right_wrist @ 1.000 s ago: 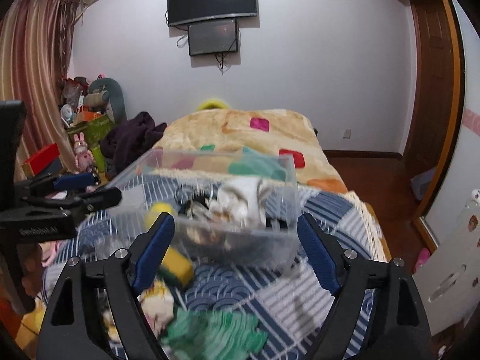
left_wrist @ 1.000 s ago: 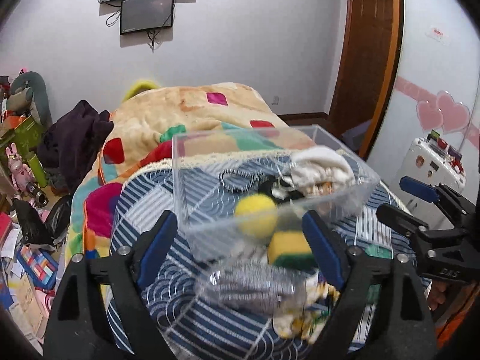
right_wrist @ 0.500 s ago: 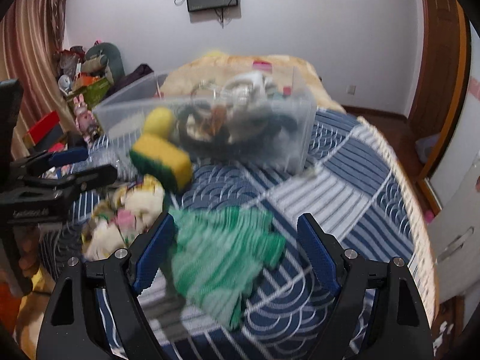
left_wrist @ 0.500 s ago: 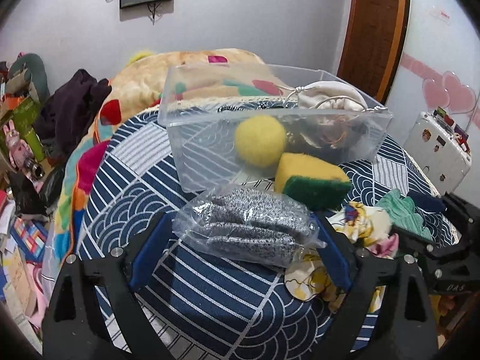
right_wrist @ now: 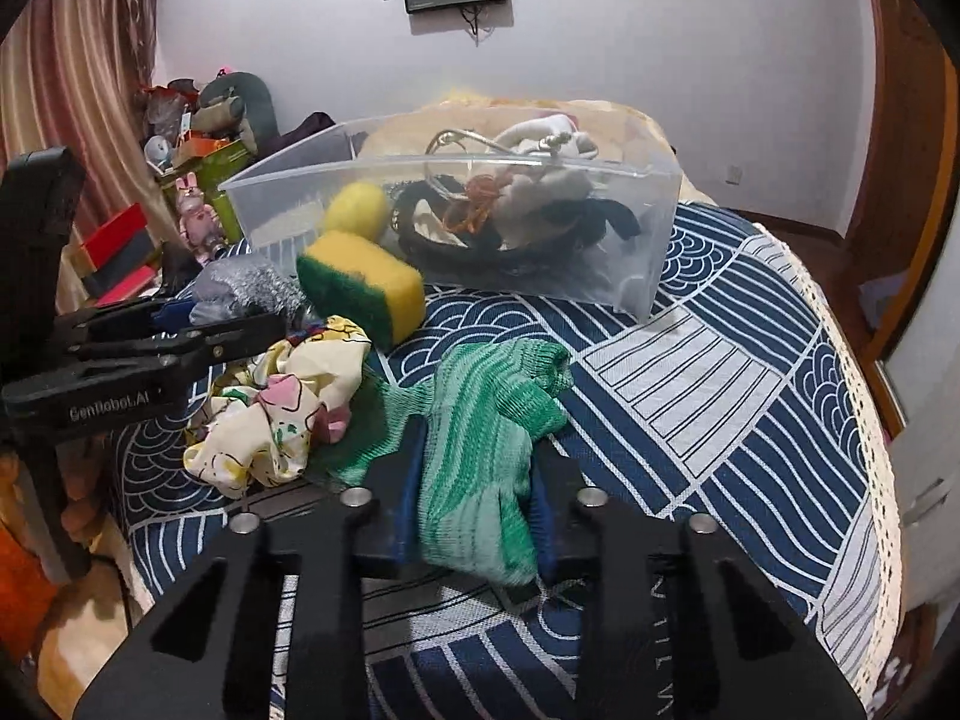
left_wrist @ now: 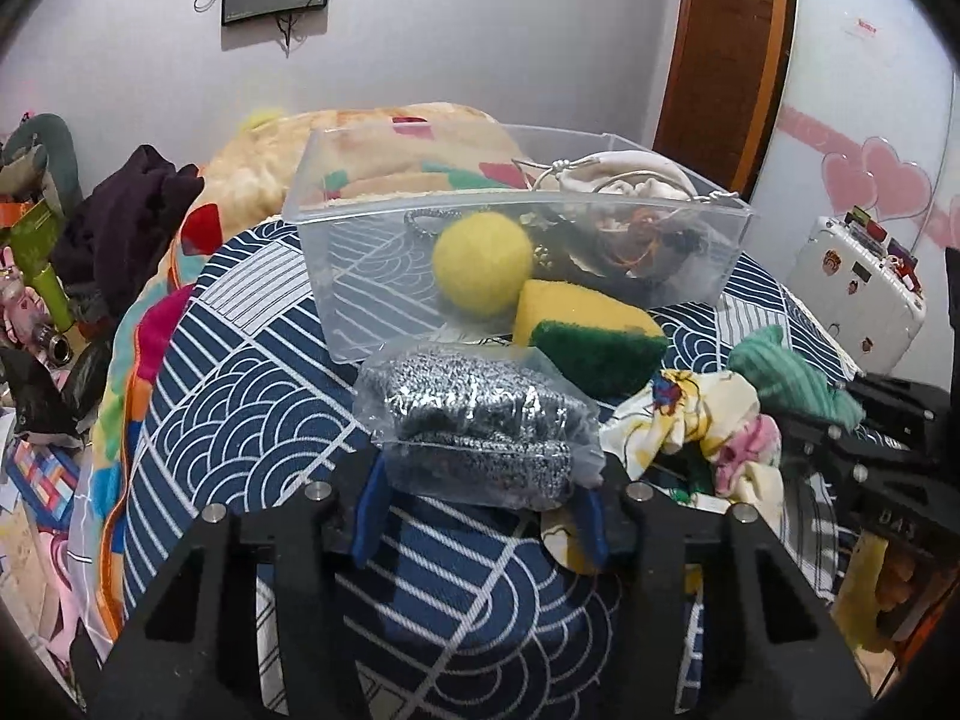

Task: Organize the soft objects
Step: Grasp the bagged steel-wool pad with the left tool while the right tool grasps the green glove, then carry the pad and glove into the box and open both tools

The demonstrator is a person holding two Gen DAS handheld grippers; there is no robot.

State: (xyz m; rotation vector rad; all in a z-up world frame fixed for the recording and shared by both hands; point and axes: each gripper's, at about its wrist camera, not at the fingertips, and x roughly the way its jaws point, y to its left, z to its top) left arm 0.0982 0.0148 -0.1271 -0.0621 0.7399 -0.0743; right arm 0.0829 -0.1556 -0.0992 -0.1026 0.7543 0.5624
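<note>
On the bed's navy-and-white wave-pattern cover (right_wrist: 720,372), both grippers are down at the loose pile in front of the clear plastic storage box (left_wrist: 336,276). Left gripper (left_wrist: 480,510): jaws clenched on the near end of the clear bag of grey knit fabric (left_wrist: 474,420), blue pads pressing the plastic on both sides. Right gripper (right_wrist: 474,504): jaws clamped on the green-and-white knit glove (right_wrist: 480,420), cuff end lying loose ahead on the cover. Not yet boxed: yellow sponge with green scouring face (left_wrist: 588,336), resting against the box's front wall, and the crumpled cream floral cloth (right_wrist: 282,414), lying between the two grippers and touching the glove. Already inside the box: yellow felt ball (left_wrist: 483,264) plus a tangle of dark and white soft items, too jumbled to identify. Risks, my read: bag film is slippery and held only at one edge, so it could slide out or sag and clip the box rim on the way over. Glove hangs floppy from a mid-body grip; trailing cuff may snag the floral cloth and drag it, or catch the box wall. Box is light and sits on soft bedding, so a bump could shift or tip it. Grippers are close together, so lifting both at once risks a clash.
</note>
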